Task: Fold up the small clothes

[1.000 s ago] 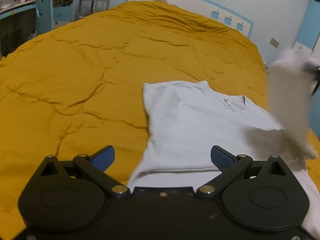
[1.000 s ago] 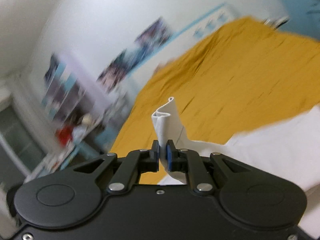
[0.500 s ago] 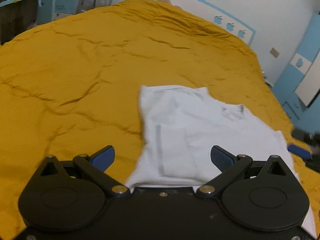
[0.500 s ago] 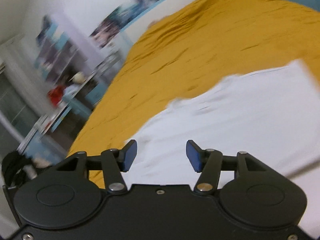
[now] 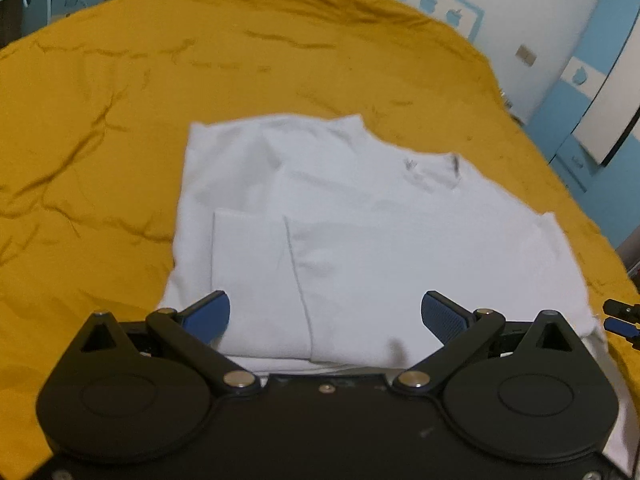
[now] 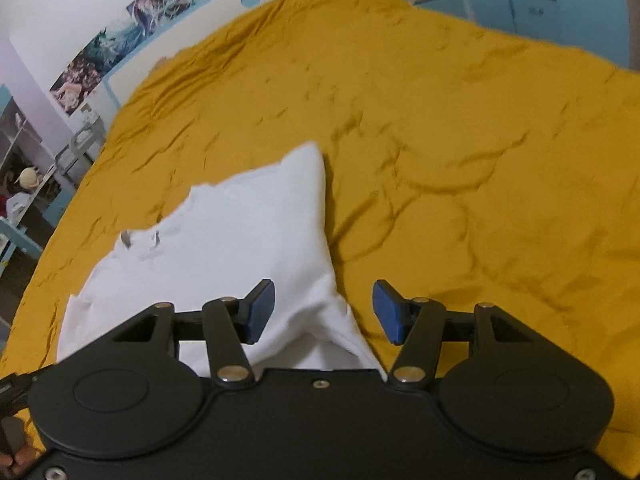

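A small white shirt (image 5: 380, 232) lies flat on the mustard-yellow bedspread (image 5: 120, 120), both sleeves folded in over its body. My left gripper (image 5: 325, 314) is open and empty, low over the shirt's near hem. My right gripper (image 6: 323, 312) is open and empty over the shirt's (image 6: 240, 248) right side, near its folded edge. The tips of the right gripper's fingers (image 5: 620, 320) show at the right edge of the left wrist view.
The bedspread (image 6: 480, 140) is wrinkled and stretches far around the shirt. A white and blue headboard (image 5: 440, 4) stands at the far end. Blue cabinets (image 5: 592, 92) stand to the right of the bed, and shelves and a desk (image 6: 24, 184) to its left.
My right gripper held the shirt's sleeve up, laid it across the shirt and opened. It has since drawn back to the shirt's right side. My left gripper stayed open and moved closer.
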